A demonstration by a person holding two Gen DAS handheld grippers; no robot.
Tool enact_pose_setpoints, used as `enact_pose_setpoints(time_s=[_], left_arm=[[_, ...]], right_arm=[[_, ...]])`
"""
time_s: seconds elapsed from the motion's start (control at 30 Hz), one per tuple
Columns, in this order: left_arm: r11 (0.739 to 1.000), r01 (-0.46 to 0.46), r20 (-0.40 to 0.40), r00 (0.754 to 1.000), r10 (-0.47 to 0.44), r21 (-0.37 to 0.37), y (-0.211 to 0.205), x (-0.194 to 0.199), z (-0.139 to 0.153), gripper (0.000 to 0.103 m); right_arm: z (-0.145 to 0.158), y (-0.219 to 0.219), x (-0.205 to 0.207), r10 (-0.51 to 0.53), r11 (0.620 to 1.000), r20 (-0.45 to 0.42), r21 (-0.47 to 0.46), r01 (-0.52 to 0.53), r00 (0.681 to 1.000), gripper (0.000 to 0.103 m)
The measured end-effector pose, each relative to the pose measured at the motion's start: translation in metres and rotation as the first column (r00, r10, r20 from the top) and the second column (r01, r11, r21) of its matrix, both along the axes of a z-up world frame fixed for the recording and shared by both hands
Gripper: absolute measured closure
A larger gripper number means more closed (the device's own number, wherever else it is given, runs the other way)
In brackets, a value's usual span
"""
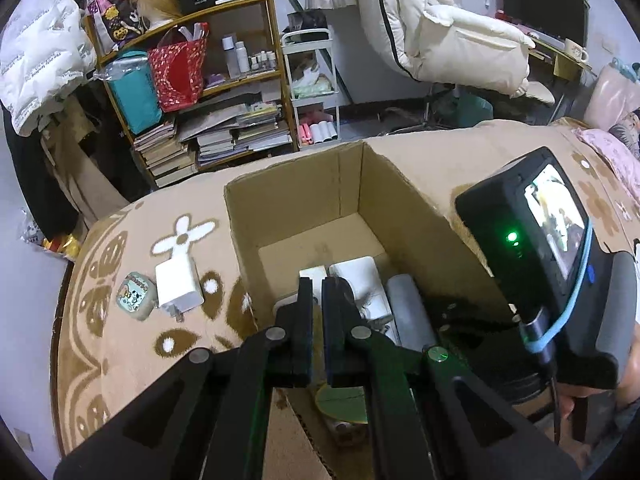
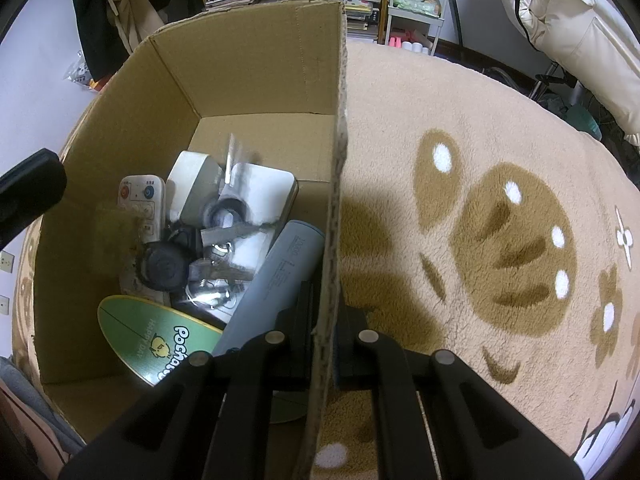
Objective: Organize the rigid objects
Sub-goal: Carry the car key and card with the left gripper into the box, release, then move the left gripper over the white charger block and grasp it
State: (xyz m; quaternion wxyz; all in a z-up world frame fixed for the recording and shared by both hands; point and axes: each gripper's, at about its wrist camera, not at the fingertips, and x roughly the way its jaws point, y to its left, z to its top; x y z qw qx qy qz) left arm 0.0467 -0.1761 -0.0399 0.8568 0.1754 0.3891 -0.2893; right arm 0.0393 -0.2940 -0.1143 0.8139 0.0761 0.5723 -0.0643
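An open cardboard box (image 1: 304,196) stands on a beige blanket. In the right wrist view it (image 2: 256,64) holds a grey cylinder (image 2: 276,276), a white remote (image 2: 140,200), a green oval item (image 2: 156,340), white devices and dark round parts. My right gripper (image 2: 324,340) is shut on the box's right wall (image 2: 338,168) near its front end. My left gripper (image 1: 318,312) hovers over the box's near end, fingers nearly together with nothing between them. A white charger (image 1: 178,284) and a small patterned case (image 1: 136,296) lie on the blanket left of the box.
The right gripper's body with its lit screen (image 1: 556,224) sits at the box's right side. A cluttered wooden shelf (image 1: 192,80), a white cart (image 1: 312,80) and a cream chair (image 1: 460,32) stand behind. The blanket (image 2: 480,200) spreads right of the box.
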Motion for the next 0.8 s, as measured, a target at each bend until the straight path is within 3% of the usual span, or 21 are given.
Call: enact_pose_setpoints(time_s=[0.57, 0.73, 0.8], left_arm=[[0.993, -0.116, -0.016, 0.993, 0.116, -0.005, 0.031, 0.038, 0.011, 0.095], [0.987, -0.158, -0.027, 0.987, 0.158, -0.007, 0.044, 0.062, 0.015, 0.089], [0.984, -0.179, -0.032, 0.983, 0.179, 0.007, 0.052, 0.076, 0.014, 0.079]], right_arm=[[0.001, 0.000, -0.001, 0.001, 1.000, 0.001, -0.001, -0.001, 1.000, 0.095], [0.001, 0.001, -0.001, 0.005, 1.000, -0.002, -0.006, -0.005, 1.000, 0.095], [0.001, 0.001, -0.001, 0.007, 1.000, -0.002, -0.008, -0.007, 1.000, 0.095]])
